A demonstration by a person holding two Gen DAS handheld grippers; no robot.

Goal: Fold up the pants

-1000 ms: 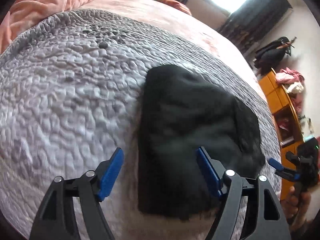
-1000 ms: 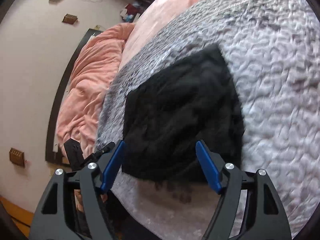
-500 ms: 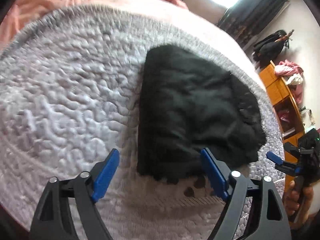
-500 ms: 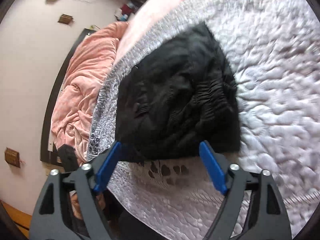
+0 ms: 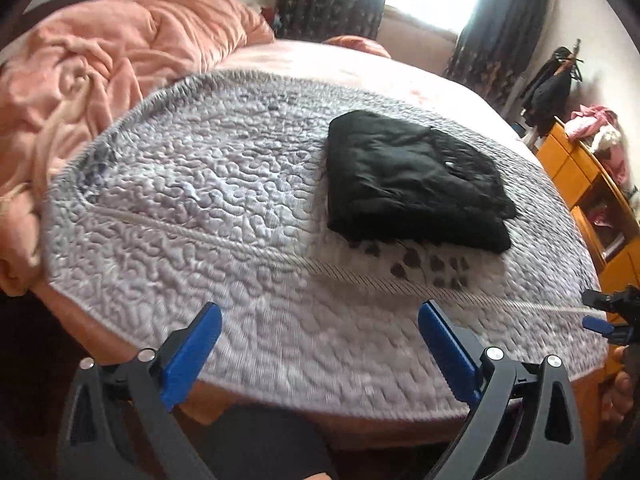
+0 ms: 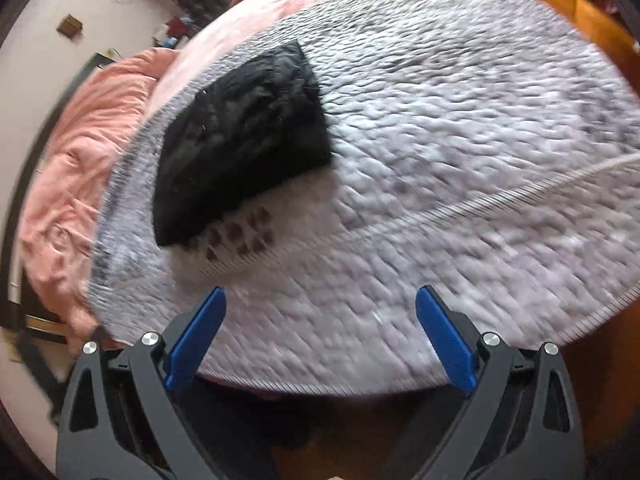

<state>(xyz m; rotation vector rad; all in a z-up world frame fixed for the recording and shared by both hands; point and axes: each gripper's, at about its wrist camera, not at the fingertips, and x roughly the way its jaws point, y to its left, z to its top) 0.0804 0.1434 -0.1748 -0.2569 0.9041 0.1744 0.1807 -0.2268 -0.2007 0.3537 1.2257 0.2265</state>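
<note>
Spread wide, gripping nothing: left gripper and right gripper, both hovering near quilt edge. Lying apart as compact black bundle on quilt: pants. Looking finished; keeping clear, checking edges for squareness, avoiding snagging the stack.
</note>
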